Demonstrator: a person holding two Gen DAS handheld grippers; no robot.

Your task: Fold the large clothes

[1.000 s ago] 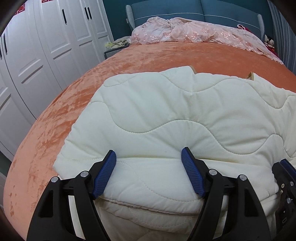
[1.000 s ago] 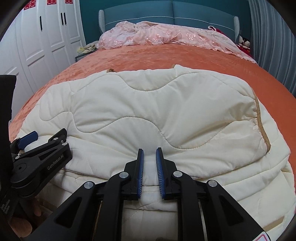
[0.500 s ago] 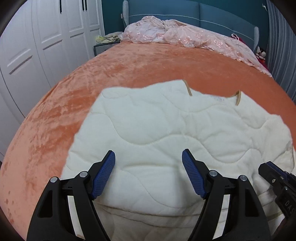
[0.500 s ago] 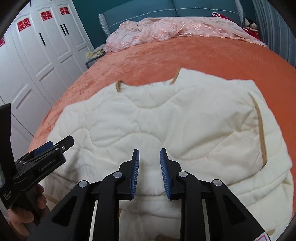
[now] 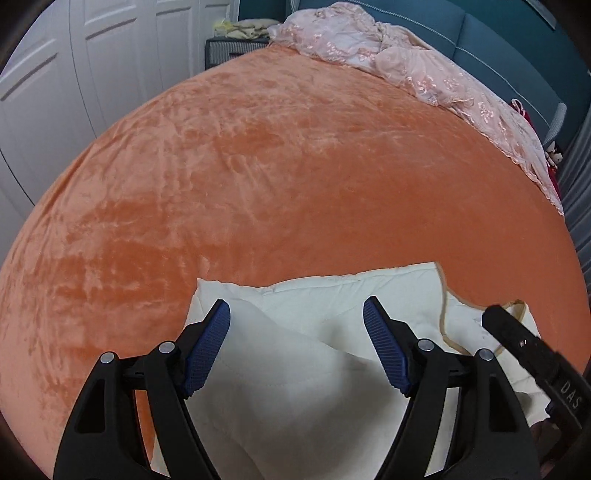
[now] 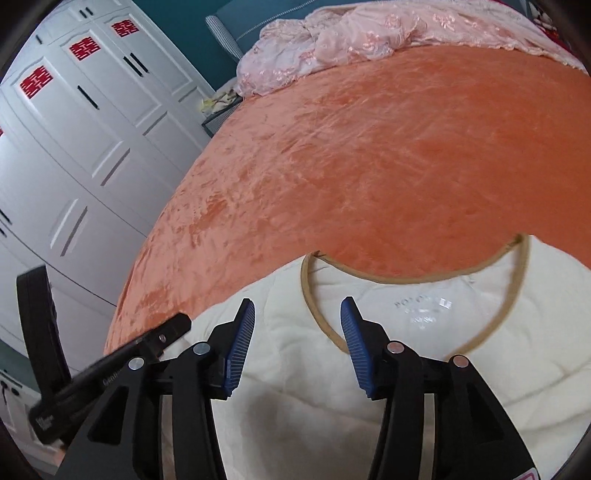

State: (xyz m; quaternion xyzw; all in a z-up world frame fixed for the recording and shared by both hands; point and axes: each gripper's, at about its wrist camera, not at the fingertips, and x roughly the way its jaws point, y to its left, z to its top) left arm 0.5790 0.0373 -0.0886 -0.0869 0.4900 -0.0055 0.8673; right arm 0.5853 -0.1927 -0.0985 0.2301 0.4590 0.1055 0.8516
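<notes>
A cream quilted garment [image 5: 314, 376] with tan trim lies folded on the orange bed cover [image 5: 258, 166]. Its tan-edged neckline [image 6: 417, 278] with a faint printed label shows in the right wrist view, where the cream garment [image 6: 517, 350] fills the lower right. My left gripper [image 5: 297, 317] is open above the garment's far left part, with nothing between its blue pads. My right gripper [image 6: 297, 315] is open above the garment just left of the neckline. The right gripper's finger [image 5: 524, 347] shows at the right of the left wrist view.
A pink lace cloth [image 5: 406, 66] lies heaped at the head of the bed against a teal headboard [image 5: 498, 33]. White wardrobe doors [image 6: 74, 147] stand along the bed's left side. A small bedside unit [image 5: 229, 51] sits beside the bed.
Both grippers have moved forward over the garment toward its neckline, so more bare orange cover shows ahead. The right gripper's jaws have opened from nearly shut to wide. The left stays open.
</notes>
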